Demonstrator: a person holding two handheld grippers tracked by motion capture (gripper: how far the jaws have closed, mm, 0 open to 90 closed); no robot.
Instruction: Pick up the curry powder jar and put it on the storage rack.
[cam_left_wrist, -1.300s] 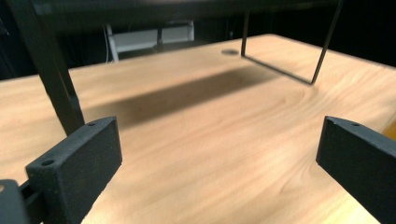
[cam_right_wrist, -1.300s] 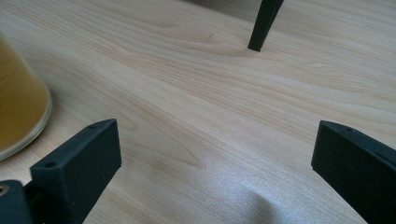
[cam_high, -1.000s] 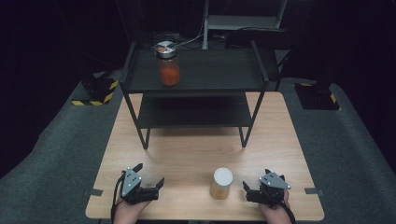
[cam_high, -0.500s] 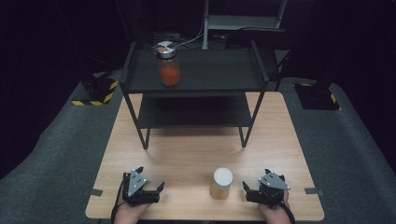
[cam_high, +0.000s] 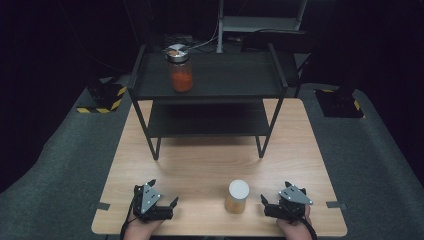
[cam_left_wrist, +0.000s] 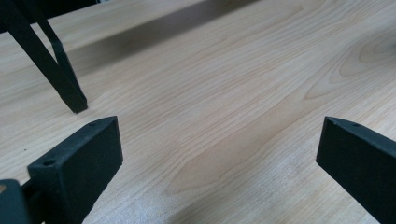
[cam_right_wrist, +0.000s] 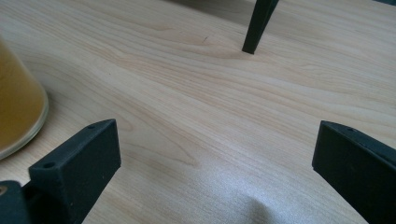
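jar (cam_high: 237, 196): yellow-filled cylinder, flat white lid, smooth sides; upright, long axis vertical, lid up
jar place: on table (cam_high: 210, 165), near front edge, in front of shelf (cam_high: 210, 85)
table: pale wood, visible grain
shelf: black metal, two tiers, thin legs
left gripper (cam_high: 160, 195): jaws spread, nothing between, well left of jar
right gripper (cam_high: 274, 199): jaws spread, nothing between, just right of jar
orange jar (cam_high: 180, 70): glass, metal lid, upright on shelf top, far behind jar
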